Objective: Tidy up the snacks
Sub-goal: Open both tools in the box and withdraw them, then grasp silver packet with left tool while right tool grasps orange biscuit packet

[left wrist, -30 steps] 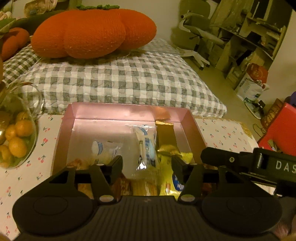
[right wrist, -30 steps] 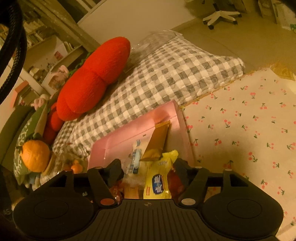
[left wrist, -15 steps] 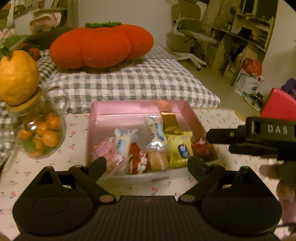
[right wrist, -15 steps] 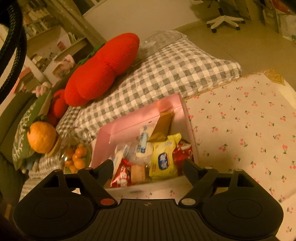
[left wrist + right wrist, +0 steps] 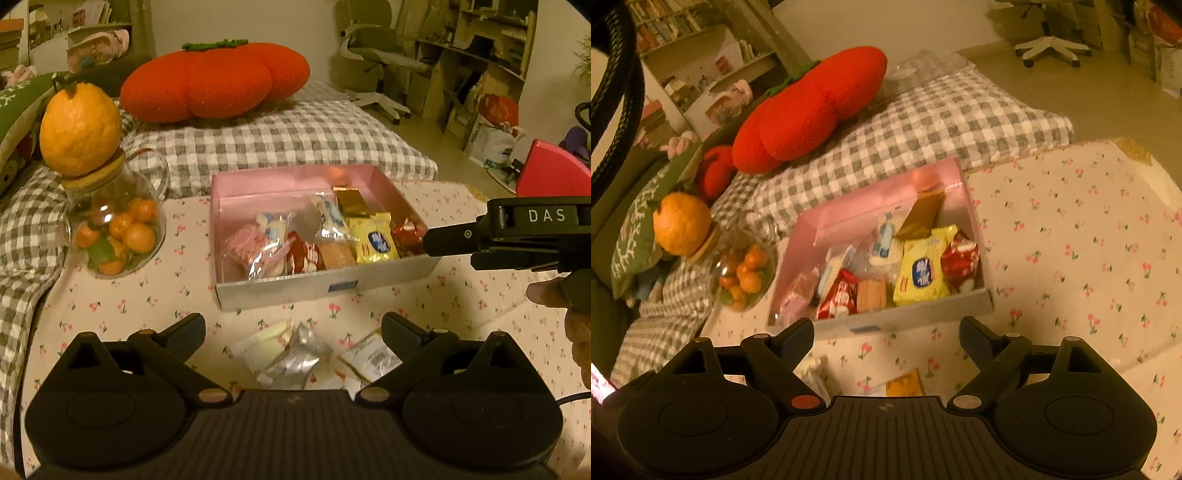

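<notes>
A pink box (image 5: 295, 179) (image 5: 849, 214) on the cherry-print tablecloth holds several snack packets, among them a yellow packet (image 5: 373, 238) (image 5: 921, 273) and a red one (image 5: 840, 295). Loose packets lie on the cloth in front of the box: a silver one (image 5: 295, 360), a pale one (image 5: 266, 341) and a white one (image 5: 371, 358). My left gripper (image 5: 293, 326) is open and empty just above them. My right gripper (image 5: 886, 332) is open and empty, pulled back from the box's near wall; it also shows at the right of the left wrist view (image 5: 517, 236). An orange packet (image 5: 905, 384) lies under it.
A glass jar of small oranges (image 5: 114, 229) (image 5: 746, 277) with a big orange (image 5: 79, 127) on its lid stands left of the box. A checked cushion (image 5: 277, 136) and a red pumpkin pillow (image 5: 214, 83) lie behind. A red object (image 5: 550, 173) is at the right.
Both grippers have drawn back from inside the box toward me and opened wider. The loose packets in front of the box have come into view.
</notes>
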The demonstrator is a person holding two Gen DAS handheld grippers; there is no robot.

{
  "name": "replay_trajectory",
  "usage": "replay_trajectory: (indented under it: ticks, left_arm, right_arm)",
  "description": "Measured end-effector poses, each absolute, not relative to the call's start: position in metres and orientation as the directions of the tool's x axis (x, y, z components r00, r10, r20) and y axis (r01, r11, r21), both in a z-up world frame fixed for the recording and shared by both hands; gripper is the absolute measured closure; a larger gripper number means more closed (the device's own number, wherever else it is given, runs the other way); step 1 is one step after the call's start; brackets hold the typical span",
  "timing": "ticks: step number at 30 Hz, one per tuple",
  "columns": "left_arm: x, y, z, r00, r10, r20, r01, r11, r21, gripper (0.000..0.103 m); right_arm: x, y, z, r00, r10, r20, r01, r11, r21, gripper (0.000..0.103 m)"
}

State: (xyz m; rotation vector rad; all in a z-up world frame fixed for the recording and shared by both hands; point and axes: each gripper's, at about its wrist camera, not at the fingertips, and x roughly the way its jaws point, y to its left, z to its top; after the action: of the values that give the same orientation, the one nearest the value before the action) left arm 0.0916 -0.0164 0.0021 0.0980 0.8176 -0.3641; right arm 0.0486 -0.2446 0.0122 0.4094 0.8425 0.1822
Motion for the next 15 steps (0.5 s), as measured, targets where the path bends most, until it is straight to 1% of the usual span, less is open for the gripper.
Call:
replay_trajectory:
  ticks: [4,6,12,15]
  left_arm:
    - [0.088,-0.011,-0.011,0.620,-0.291,-0.729,0.370,0.927,-0.055,0.001]
    - [0.085,-0.006,-0.017,0.614,-0.300,-0.730,0.364,0.928,-0.076,0.002]
    - [0.087,0.001,-0.029,0.592,-0.338,-0.732,0.371,0.920,-0.125,0.010]
    - [0.086,-0.001,-0.035,0.591,-0.351,-0.726,0.405,0.908,-0.109,0.017]
  right_arm:
    - [0.040,-0.242,-0.001,0.646,0.332,-0.687,0.004,0.899,0.438,0.014]
    - [0.040,-0.240,-0.007,0.620,0.342,-0.706,0.013,0.895,0.445,0.014]
    - [0.037,-0.232,-0.012,0.599,0.338,-0.726,-0.016,0.912,0.411,0.014]
    - [0.038,-0.232,-0.017,0.579,0.331,-0.745,0.005,0.912,0.410,0.014]
